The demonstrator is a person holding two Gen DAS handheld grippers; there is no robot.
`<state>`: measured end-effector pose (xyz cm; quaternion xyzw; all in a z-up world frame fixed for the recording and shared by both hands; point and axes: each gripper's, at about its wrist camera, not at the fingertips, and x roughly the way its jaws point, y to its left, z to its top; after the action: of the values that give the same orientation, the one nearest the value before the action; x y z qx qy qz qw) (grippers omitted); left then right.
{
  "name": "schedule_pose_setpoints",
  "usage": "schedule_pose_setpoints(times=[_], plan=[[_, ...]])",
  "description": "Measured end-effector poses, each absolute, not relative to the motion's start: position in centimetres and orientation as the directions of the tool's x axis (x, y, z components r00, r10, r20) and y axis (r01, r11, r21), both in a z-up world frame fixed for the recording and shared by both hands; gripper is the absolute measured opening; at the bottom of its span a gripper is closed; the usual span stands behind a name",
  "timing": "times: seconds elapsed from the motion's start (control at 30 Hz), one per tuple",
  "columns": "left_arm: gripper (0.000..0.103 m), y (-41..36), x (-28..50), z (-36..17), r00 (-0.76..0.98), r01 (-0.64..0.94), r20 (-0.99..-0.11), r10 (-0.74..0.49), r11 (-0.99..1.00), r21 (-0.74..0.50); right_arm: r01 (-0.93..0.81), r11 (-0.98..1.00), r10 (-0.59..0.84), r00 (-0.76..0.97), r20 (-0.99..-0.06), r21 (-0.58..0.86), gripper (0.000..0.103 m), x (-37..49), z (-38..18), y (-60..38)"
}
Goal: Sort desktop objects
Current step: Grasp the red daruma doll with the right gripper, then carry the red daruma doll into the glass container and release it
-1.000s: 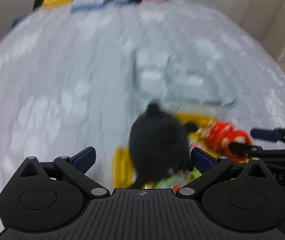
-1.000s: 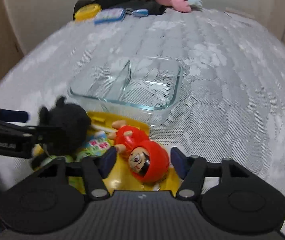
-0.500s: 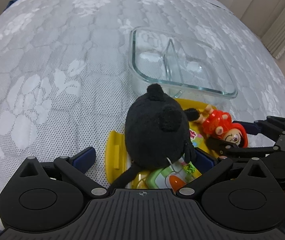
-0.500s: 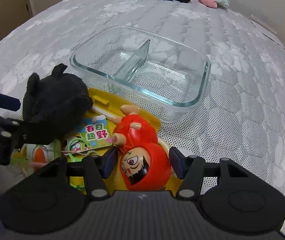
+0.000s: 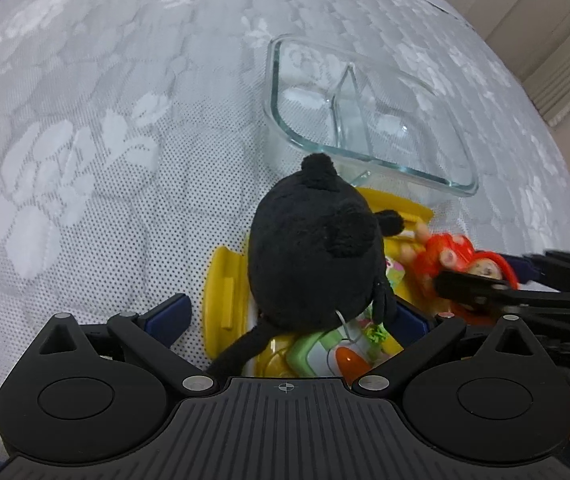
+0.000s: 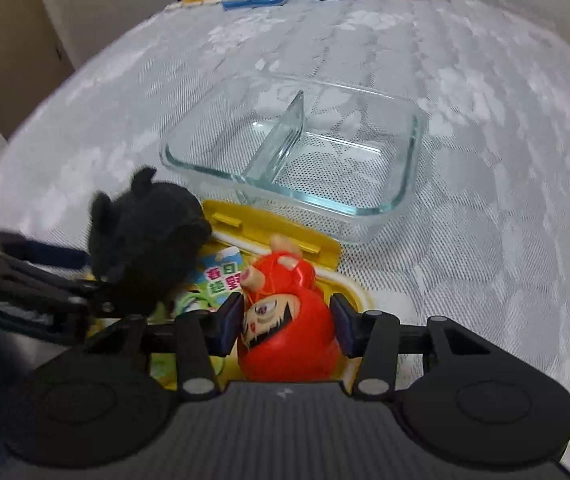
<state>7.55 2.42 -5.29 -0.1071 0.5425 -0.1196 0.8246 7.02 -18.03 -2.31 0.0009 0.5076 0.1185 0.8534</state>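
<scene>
Here the right hand-held gripper [image 6: 286, 322] is nearly closed around the red doll [image 6: 285, 320], the divided glass dish [image 6: 401, 196] straight ahead, while the left hand-held gripper [image 5: 291, 312] straddles the black plush [image 5: 313, 252], wide open.

- Plush [image 5: 313, 248]: solid black, ears and all.
- Doll [image 6: 285, 320]: bright red body, black hair, pale face, tan hands.
- Tray [image 5: 221, 292]: yellow, with a green and orange card [image 6: 221, 276] lying in it (print too small to read).
- Dish [image 6: 365, 152]: clear glass with a faint green-blue tint.
- Cover [image 5: 105, 140]: grey-white, patterned with hexagons and white flowers.
- Tongs: black, with dark blue pads [image 5: 169, 312].
</scene>
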Motion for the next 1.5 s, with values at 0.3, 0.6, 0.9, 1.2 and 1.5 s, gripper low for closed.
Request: schedule_pose_setpoints(times=[0.3, 0.6, 0.9, 1.2, 1.5], plan=[[0.103, 3.1, 7.6, -5.6, 0.356, 0.052, -0.864, -0.356, 0.931, -0.362, -0.058, 0.913, 0.380, 0.475, -0.793, 0.403, 0.049, 7.4, 3.4, -22.6], [0.103, 3.1, 7.7, -5.7, 0.353, 0.060, -0.858, -0.374, 0.924, -0.377, 0.037, 0.900, 0.333, 0.588, -0.737, 0.435, 0.049, 15.4, 4.4, -21.8], [0.103, 4.0, 8.2, -6.4, 0.333, 0.017, -0.844, -0.420, 0.898, -0.440, 0.088, 0.961, 0.160, 0.589, -0.792, 0.260, 0.049, 18.5, -1.5, -18.1], [0.103, 3.9, 8.1, -6.2, 0.325, 0.020, -0.847, -0.421, 0.899, -0.438, 0.104, 0.992, 0.000, 0.563, -0.826, 0.071, 0.049, 17.3, -4.6, -16.7], [0.103, 4.0, 7.9, -6.1, 0.333, 0.029, -0.838, -0.432, 0.893, -0.449, 0.122, 0.986, 0.024, 0.569, -0.822, 0.114, 0.060, 16.4, -3.3, -17.4]])
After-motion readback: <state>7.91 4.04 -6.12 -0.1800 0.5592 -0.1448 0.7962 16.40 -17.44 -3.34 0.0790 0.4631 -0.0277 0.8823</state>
